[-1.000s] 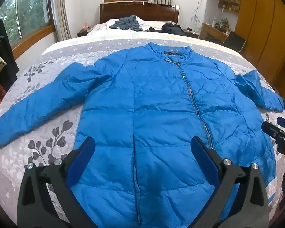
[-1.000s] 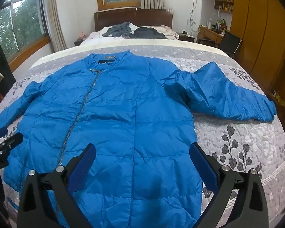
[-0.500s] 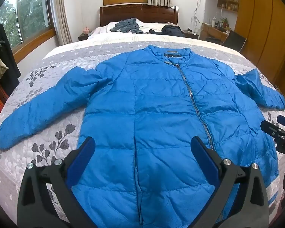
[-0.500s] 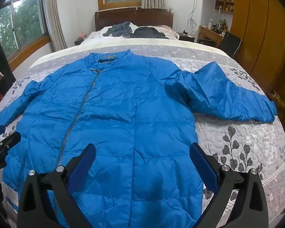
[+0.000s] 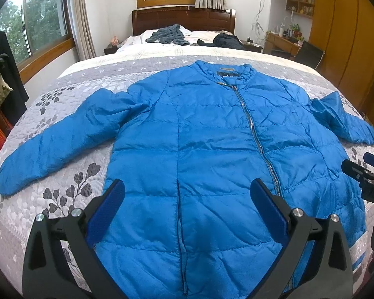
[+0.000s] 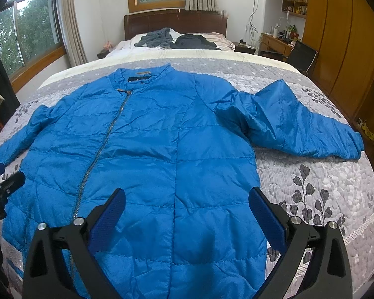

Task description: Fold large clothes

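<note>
A bright blue quilted jacket (image 5: 212,144) (image 6: 147,154) lies flat and zipped on the bed, collar toward the headboard and sleeves spread out. One sleeve (image 5: 60,137) stretches straight to the left edge. The other sleeve (image 6: 294,122) is bent and crumpled at the right. My left gripper (image 5: 187,199) hovers open above the hem on the jacket's left half. My right gripper (image 6: 187,204) hovers open above the hem on the right half. Neither holds anything. The right gripper's tip (image 5: 361,172) shows at the left wrist view's right edge.
The bed carries a grey floral quilt (image 5: 70,194) (image 6: 324,186). Dark clothes (image 5: 169,33) lie heaped near the wooden headboard (image 5: 184,18). Windows (image 5: 32,22) run along the left wall. A desk and chair (image 6: 299,52) and wooden wardrobes (image 6: 341,37) stand at the right.
Both views have shifted slightly, with the jacket sitting a little lower and farther in the frame. The jacket itself has not moved. Both grippers stay open.
</note>
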